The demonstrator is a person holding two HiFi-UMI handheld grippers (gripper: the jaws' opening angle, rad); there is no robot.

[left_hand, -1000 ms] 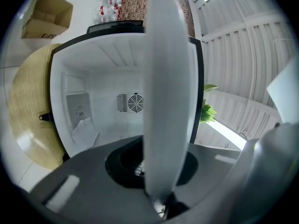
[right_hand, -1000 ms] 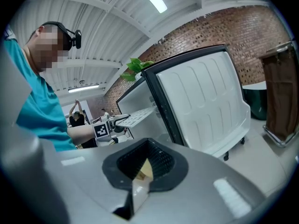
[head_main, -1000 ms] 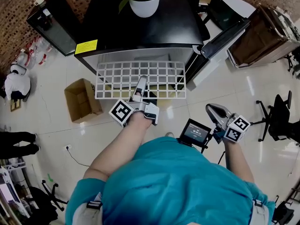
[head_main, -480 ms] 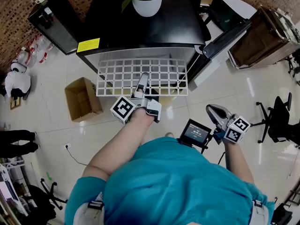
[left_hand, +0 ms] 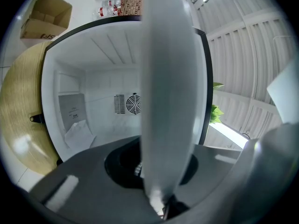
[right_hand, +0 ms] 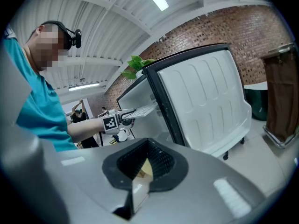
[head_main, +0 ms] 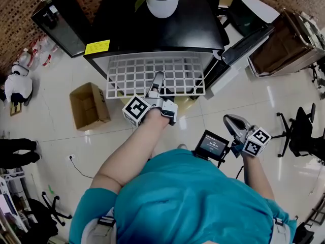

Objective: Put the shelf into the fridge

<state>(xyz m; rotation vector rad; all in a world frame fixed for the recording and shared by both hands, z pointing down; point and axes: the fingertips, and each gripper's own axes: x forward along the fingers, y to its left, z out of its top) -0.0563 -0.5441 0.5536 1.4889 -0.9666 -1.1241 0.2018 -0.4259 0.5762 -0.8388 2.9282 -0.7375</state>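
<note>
The white wire shelf (head_main: 152,75) lies flat at the mouth of the black fridge (head_main: 152,29), its far edge under the fridge's top. My left gripper (head_main: 156,83) is shut on the shelf's near edge. In the left gripper view the shelf (left_hand: 168,87) is an edge-on white band running up from the left gripper (left_hand: 159,197), with the white fridge interior (left_hand: 103,92) and its rear fan behind. My right gripper (head_main: 232,122) hangs low at the right, shut on nothing. The right gripper view shows the right gripper (right_hand: 135,190), the open fridge door (right_hand: 201,106) and the shelf (right_hand: 142,110).
The open fridge door (head_main: 249,37) sticks out at the right. An open cardboard box (head_main: 89,105) sits on the floor at the left. A potted plant (head_main: 162,4) stands on the fridge. A brown bin (head_main: 284,39) and an office chair (head_main: 302,131) are at the right.
My left gripper has pushed the shelf forward, and more of it now lies under the fridge's top. The right gripper has stayed where it was.
</note>
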